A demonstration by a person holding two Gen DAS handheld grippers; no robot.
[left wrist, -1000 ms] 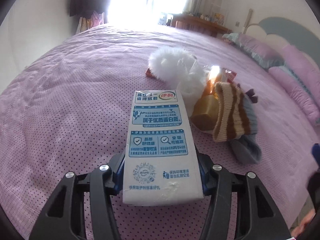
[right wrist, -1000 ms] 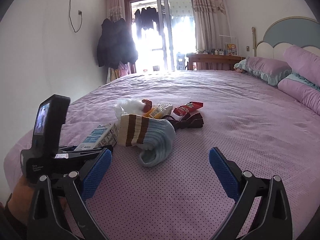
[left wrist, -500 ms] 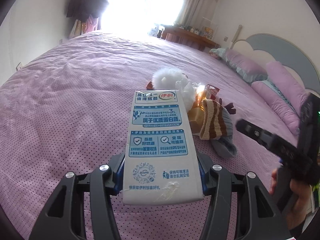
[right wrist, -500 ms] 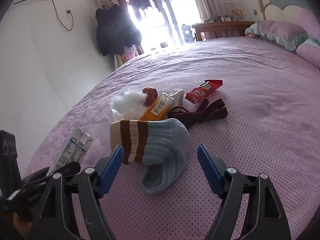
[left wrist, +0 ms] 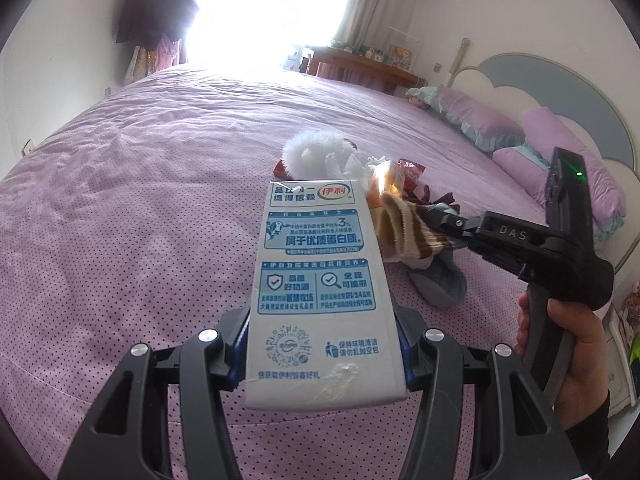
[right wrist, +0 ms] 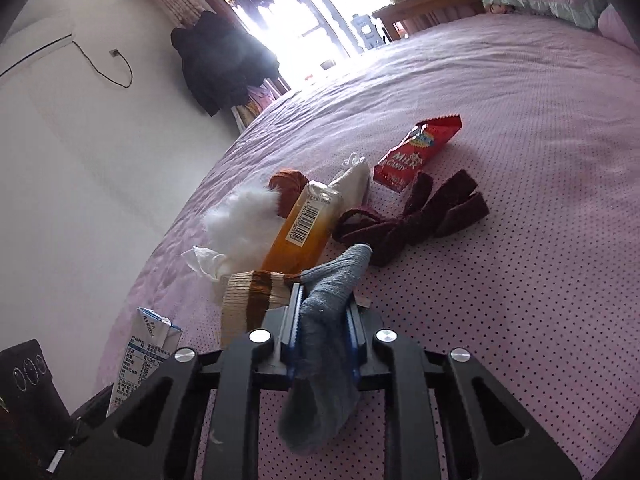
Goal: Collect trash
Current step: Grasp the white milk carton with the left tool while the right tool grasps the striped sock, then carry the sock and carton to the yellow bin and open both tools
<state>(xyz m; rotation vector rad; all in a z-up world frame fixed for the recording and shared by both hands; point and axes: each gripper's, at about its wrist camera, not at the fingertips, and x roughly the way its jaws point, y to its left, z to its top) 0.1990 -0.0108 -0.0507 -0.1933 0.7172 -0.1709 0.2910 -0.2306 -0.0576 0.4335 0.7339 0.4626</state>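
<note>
My left gripper (left wrist: 322,344) is shut on a white and blue milk carton (left wrist: 320,280), held above the purple bed; the carton also shows in the right wrist view (right wrist: 148,356). My right gripper (right wrist: 322,320) is shut on a grey sock with a brown-striped cuff (right wrist: 324,312), and it shows in the left wrist view (left wrist: 456,236) gripping the sock (left wrist: 404,232). Past the sock lie an orange carton (right wrist: 304,228), a white fluffy item (right wrist: 244,220), crumpled tissue (right wrist: 206,262) and a red candy wrapper (right wrist: 416,152).
A dark red bow band (right wrist: 416,216) lies right of the orange carton. The bed (left wrist: 140,200) stretches left and ahead. Purple pillows (left wrist: 560,140) and the headboard (left wrist: 560,88) are at the right. A wooden desk (left wrist: 360,64) stands by the bright window.
My right gripper moved down onto the sock and shut on it, bunching it between the pads. My left gripper rose with the milk carton still held.
</note>
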